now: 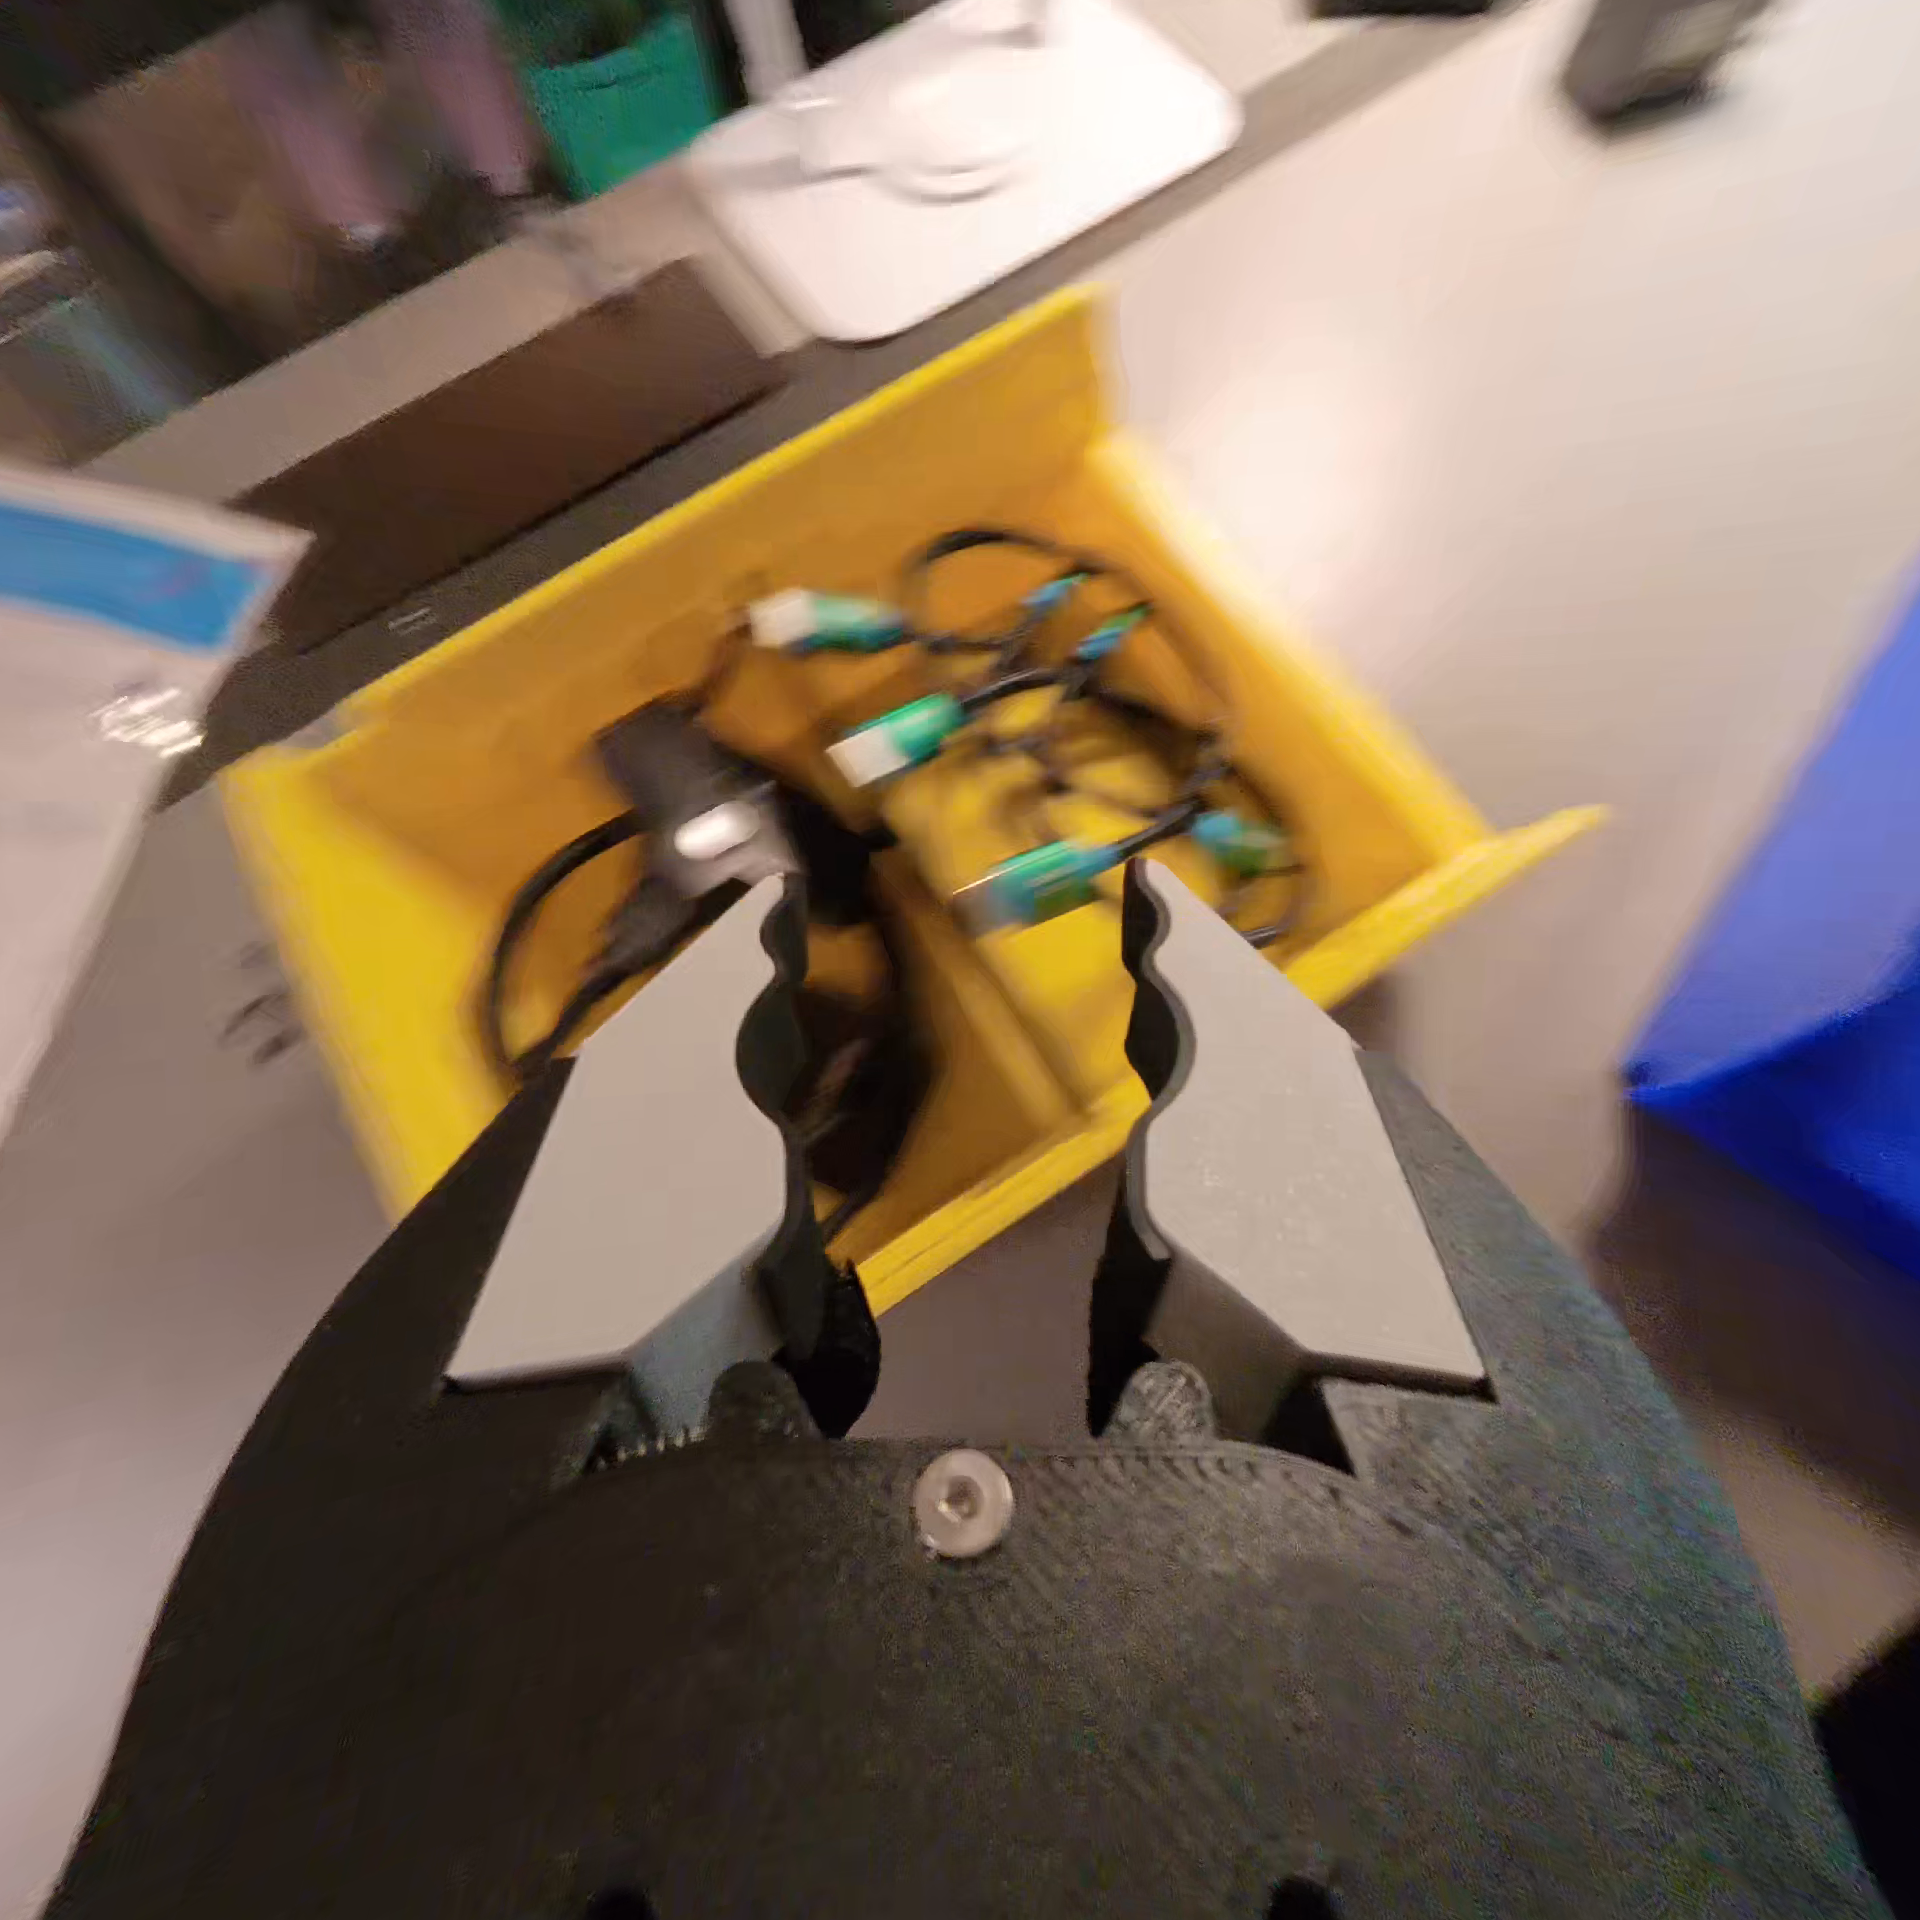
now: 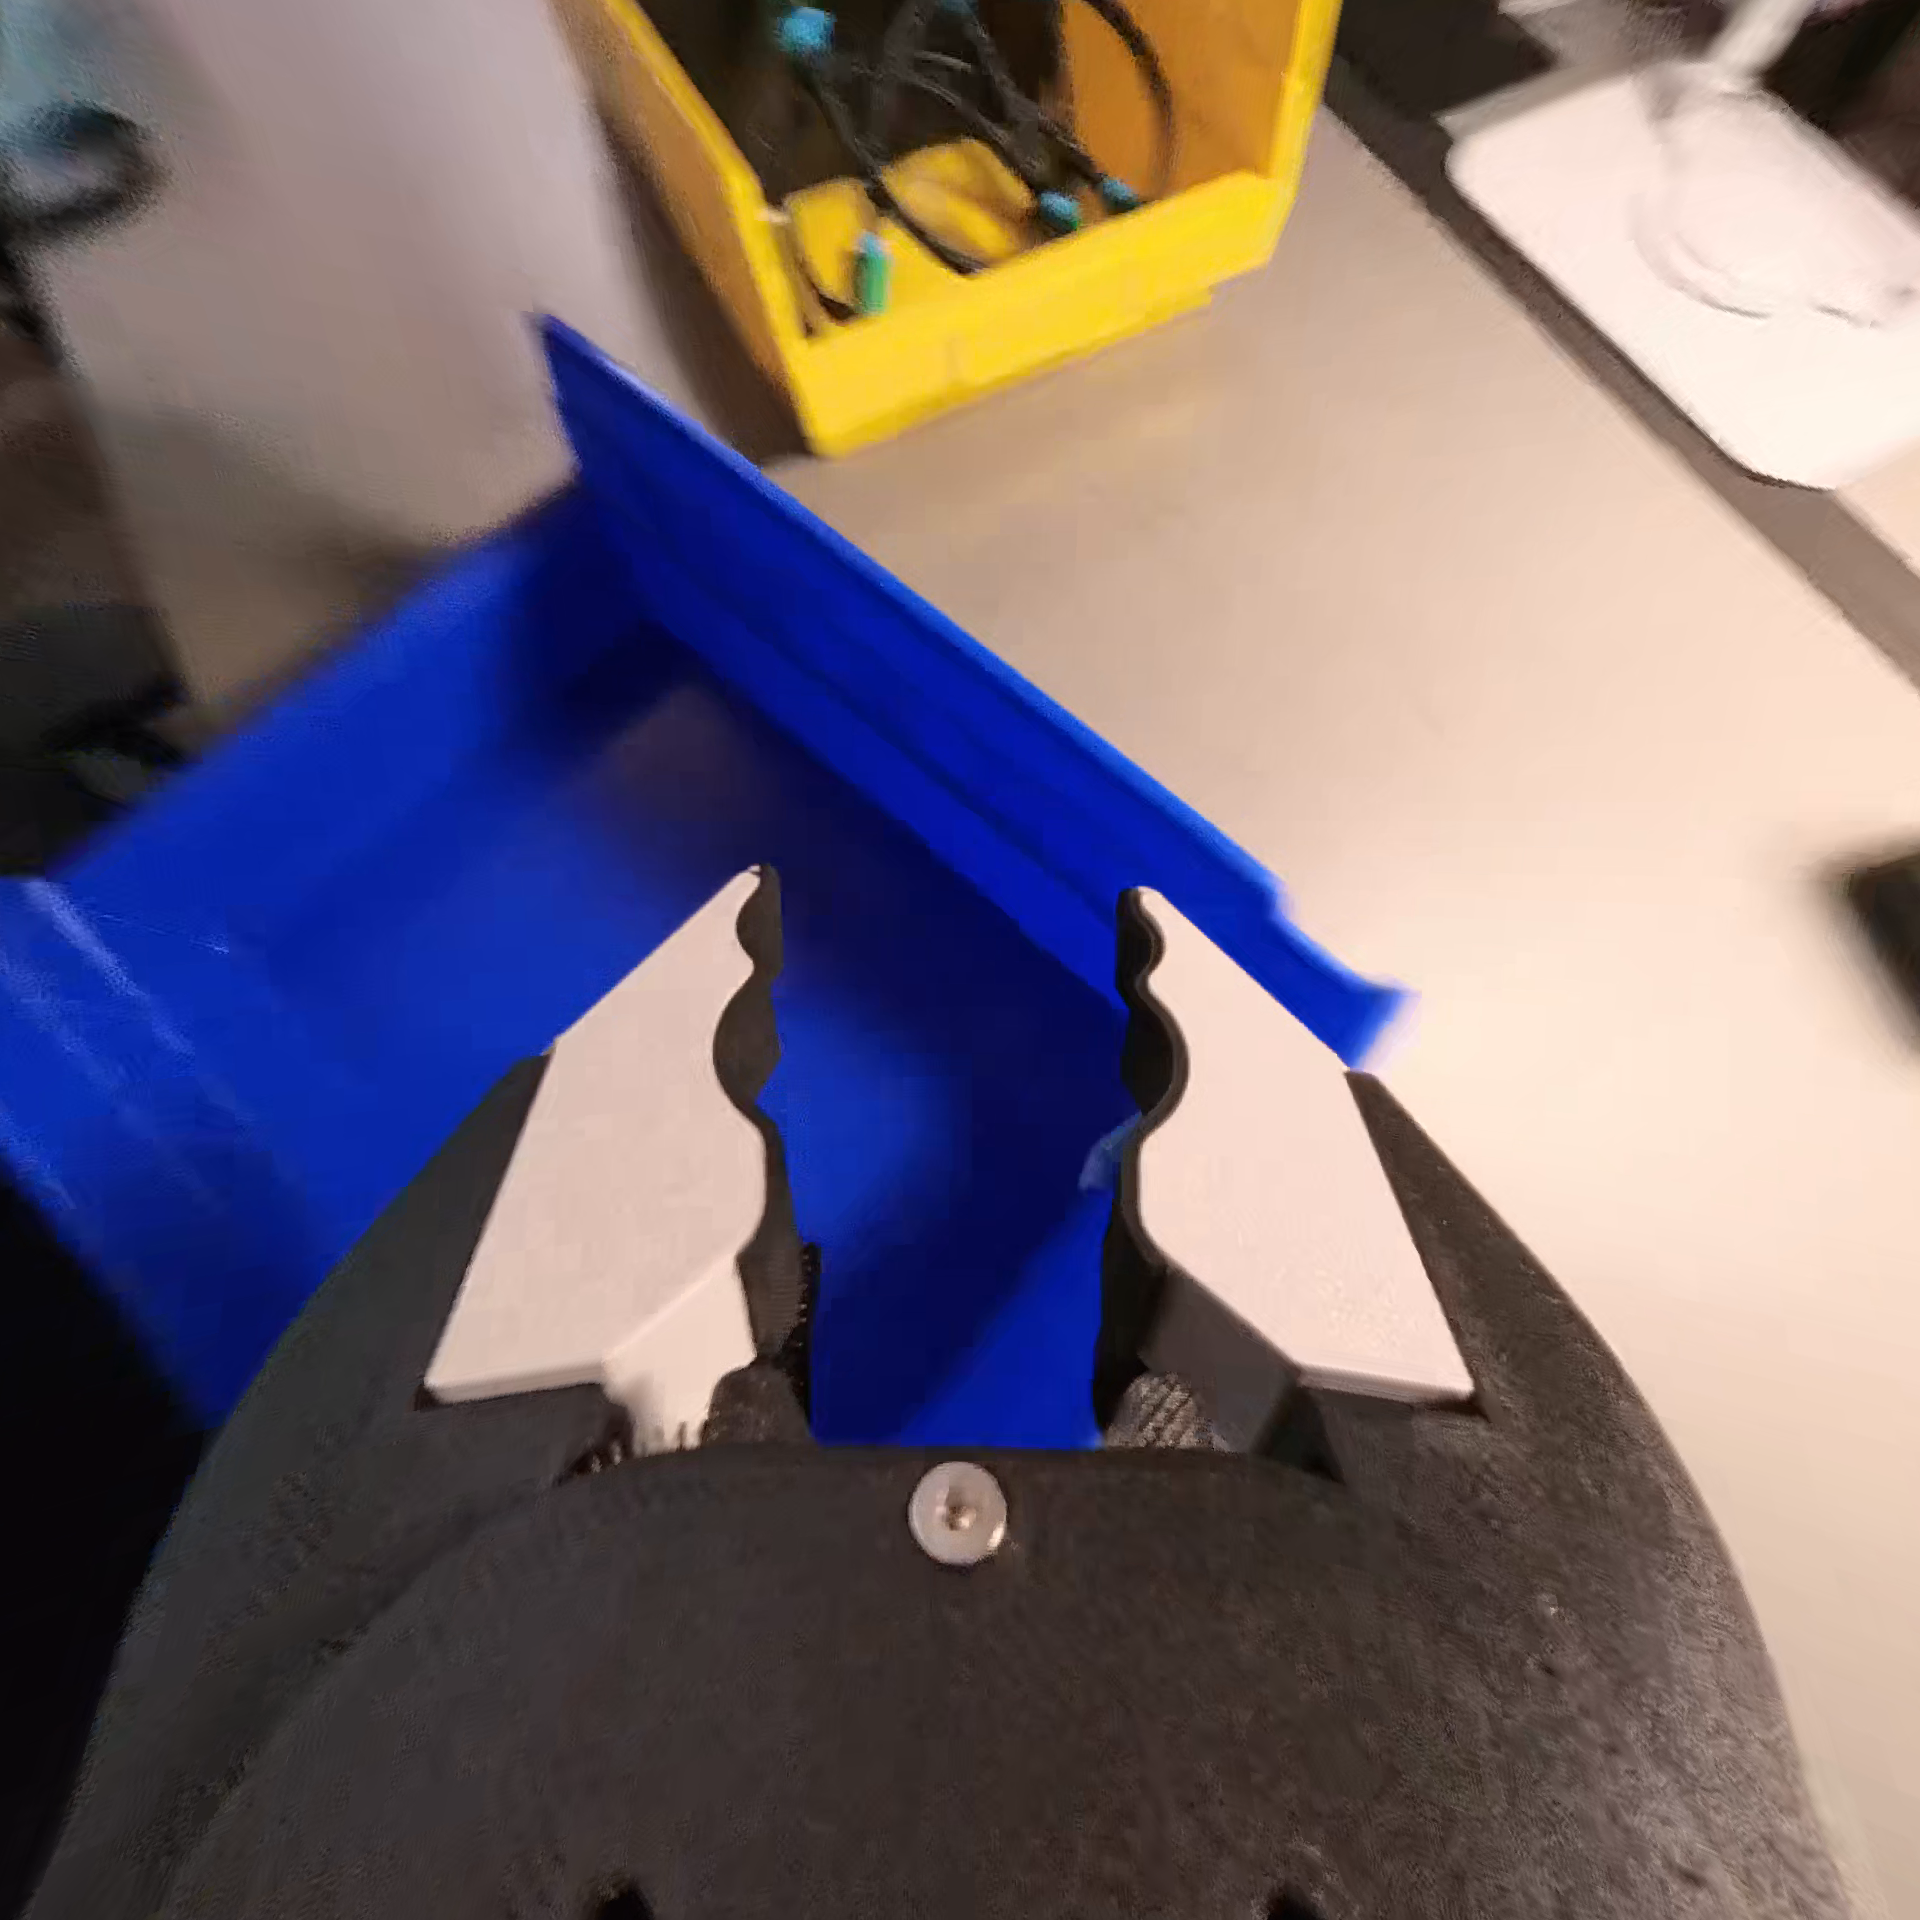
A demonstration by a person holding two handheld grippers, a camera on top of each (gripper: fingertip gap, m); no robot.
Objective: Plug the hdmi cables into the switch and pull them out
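Note:
A yellow bin [image 1: 540, 665] on the table holds several black cables with green-and-silver plugs [image 1: 899, 732] and a black switch box [image 1: 691, 800] at its left. My left gripper [image 1: 961, 883] is open and empty, hovering above the bin's near half. The same yellow bin [image 2: 1039, 332] shows at the top of the right wrist view, cables inside. My right gripper [image 2: 951, 883] is open and empty above an empty blue bin [image 2: 416, 831].
The blue bin [image 1: 1808, 935] also shows at the right edge of the left wrist view. A white flat stand [image 1: 966, 177] and a dark flat slab [image 1: 499, 468] lie beyond the yellow bin. A white-and-blue box [image 1: 94, 675] sits at left. The white stand [image 2: 1704, 281] is at the right view's upper right. Some 40 cm of space lies between my two pairs of fingers.

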